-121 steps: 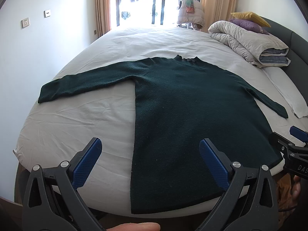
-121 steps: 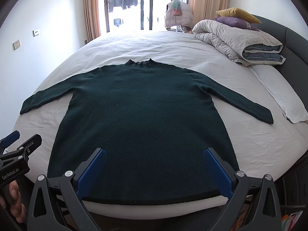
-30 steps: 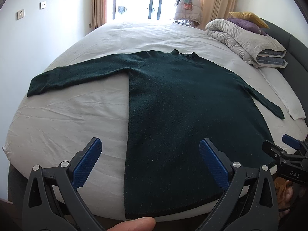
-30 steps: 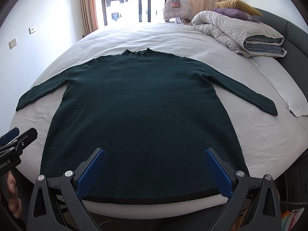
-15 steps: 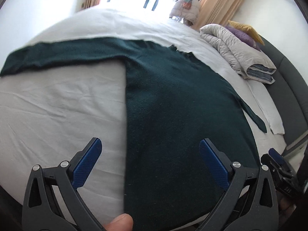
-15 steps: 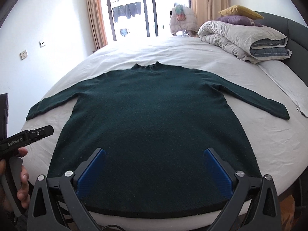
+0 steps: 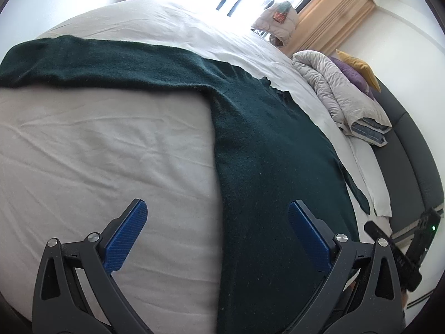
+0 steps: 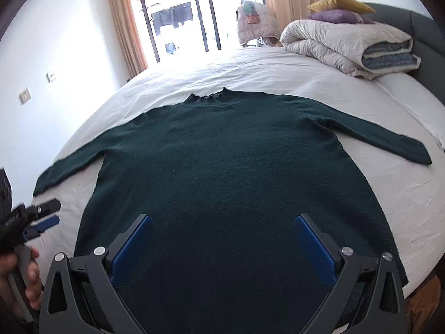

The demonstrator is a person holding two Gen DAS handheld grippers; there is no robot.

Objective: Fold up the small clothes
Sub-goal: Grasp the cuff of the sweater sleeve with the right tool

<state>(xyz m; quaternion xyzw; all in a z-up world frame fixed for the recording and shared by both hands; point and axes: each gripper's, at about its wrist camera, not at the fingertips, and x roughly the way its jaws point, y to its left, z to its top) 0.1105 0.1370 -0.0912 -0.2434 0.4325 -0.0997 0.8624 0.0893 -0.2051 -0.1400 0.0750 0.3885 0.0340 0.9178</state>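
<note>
A dark green sweater (image 8: pixel 228 172) lies flat and face down on the white bed sheet (image 8: pixel 403 194), both sleeves spread wide. My right gripper (image 8: pixel 222 239) hovers open over the lower body of the sweater, near the hem. My left gripper (image 7: pixel 217 231) is open above the sweater's left side edge (image 7: pixel 219 183), one finger over bare sheet (image 7: pixel 97 153) and the other over the knit. The left sleeve (image 7: pixel 91 64) stretches away to the upper left in the left wrist view. Seen from the right wrist camera, the left gripper (image 8: pixel 47 213) sits at the left edge, held by a hand (image 8: pixel 30 281).
A rolled grey duvet (image 8: pixel 347 44) with a purple pillow (image 8: pixel 336 15) and a yellow pillow (image 8: pixel 336 1) sits at the bed's far right by the dark headboard (image 8: pixel 422 27). Curtains (image 8: pixel 125 19) frame a bright window. A white wall (image 8: pixel 41 55) runs along the left side.
My left gripper has pushed forward and tilted over the bed's left side, closer to the sweater's side edge and sleeve. The right gripper has moved a little lower over the hem.
</note>
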